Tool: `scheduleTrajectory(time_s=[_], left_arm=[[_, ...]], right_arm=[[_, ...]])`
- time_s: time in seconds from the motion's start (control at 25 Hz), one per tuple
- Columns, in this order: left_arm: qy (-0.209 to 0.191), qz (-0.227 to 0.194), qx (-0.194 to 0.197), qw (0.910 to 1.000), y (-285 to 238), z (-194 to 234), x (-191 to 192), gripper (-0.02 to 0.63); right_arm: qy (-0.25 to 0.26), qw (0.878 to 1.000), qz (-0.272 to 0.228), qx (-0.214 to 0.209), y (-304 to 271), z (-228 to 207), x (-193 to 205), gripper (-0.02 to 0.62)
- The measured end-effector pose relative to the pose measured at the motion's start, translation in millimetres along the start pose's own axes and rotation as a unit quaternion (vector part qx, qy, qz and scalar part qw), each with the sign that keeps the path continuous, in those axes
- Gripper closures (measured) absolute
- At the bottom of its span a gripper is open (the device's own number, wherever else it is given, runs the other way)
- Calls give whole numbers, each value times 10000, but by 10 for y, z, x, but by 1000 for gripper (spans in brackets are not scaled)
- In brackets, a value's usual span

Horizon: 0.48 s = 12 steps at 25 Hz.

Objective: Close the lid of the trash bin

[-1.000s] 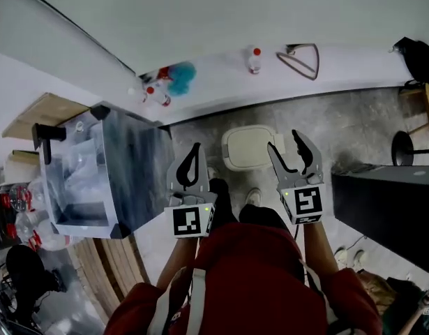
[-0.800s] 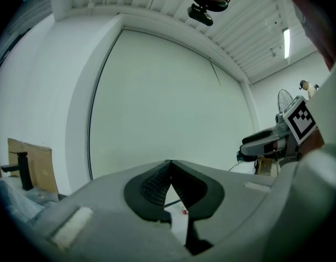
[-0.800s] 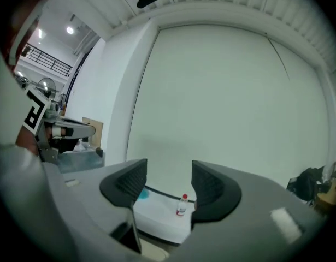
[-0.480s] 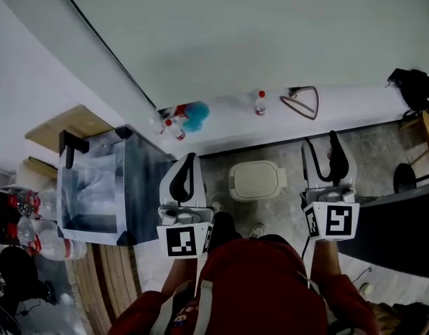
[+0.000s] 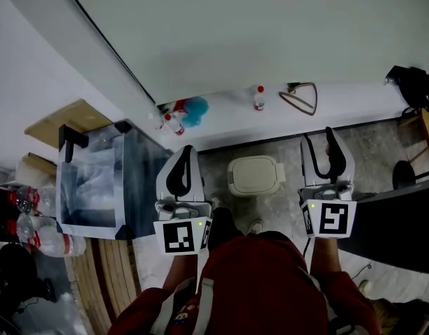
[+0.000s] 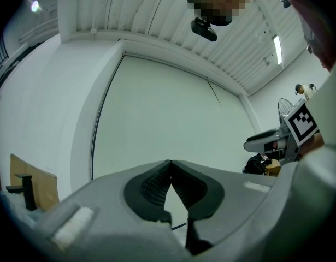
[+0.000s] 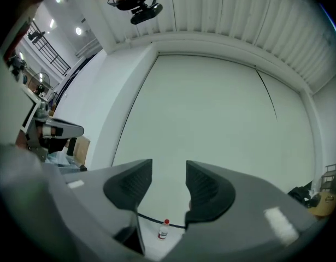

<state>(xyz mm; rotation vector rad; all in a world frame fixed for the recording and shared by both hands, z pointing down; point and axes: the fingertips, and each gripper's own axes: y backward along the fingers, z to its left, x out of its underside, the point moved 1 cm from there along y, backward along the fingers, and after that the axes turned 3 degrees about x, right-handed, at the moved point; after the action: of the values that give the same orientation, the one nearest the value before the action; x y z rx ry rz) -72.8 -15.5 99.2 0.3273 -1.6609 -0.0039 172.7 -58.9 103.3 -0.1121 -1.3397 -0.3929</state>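
The trash bin (image 5: 254, 175) stands on the floor by the wall, seen from above, its cream lid lying flat and closed. Both grippers are held up in front of the person, well above the bin, one on each side of it. My left gripper (image 5: 189, 149) (image 6: 170, 162) is shut, its tips meeting with nothing between them. My right gripper (image 5: 319, 137) (image 7: 169, 171) is open with an empty gap; its jaws have just been closing. Both gripper views look at the pale wall, not at the bin.
A clear-walled box (image 5: 95, 187) stands at the left, with bottles (image 5: 33, 229) beside it. On the white ledge along the wall lie a small bottle (image 5: 258, 98) (image 7: 163, 230), a blue object (image 5: 195, 112) and a hanger (image 5: 301, 98). A black case (image 5: 395, 229) is at the right.
Both grippers have come up and away from the bin. The right jaws stand narrower than before. The left jaws stay shut. The bin lid looks the same.
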Motion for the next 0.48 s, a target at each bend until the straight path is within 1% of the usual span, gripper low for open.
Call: scheduleTrajectory(time_s=[0.08, 0.36, 0.4, 0.48], left_arm=[[43, -19, 52, 10000, 10, -37, -16, 601], [103, 24, 199, 9997, -44, -176, 26, 601], [99, 19, 202, 9997, -47, -180, 19, 601], [64, 3, 196, 9998, -51, -185, 4, 601]], right_arm=[[88, 9999, 41, -51, 6, 35, 20, 420], [149, 9999, -35, -12, 35, 34, 27, 585], [153, 9999, -69, -11, 45, 31, 21, 595], [135, 9998, -119, 19, 65, 6, 18, 595]])
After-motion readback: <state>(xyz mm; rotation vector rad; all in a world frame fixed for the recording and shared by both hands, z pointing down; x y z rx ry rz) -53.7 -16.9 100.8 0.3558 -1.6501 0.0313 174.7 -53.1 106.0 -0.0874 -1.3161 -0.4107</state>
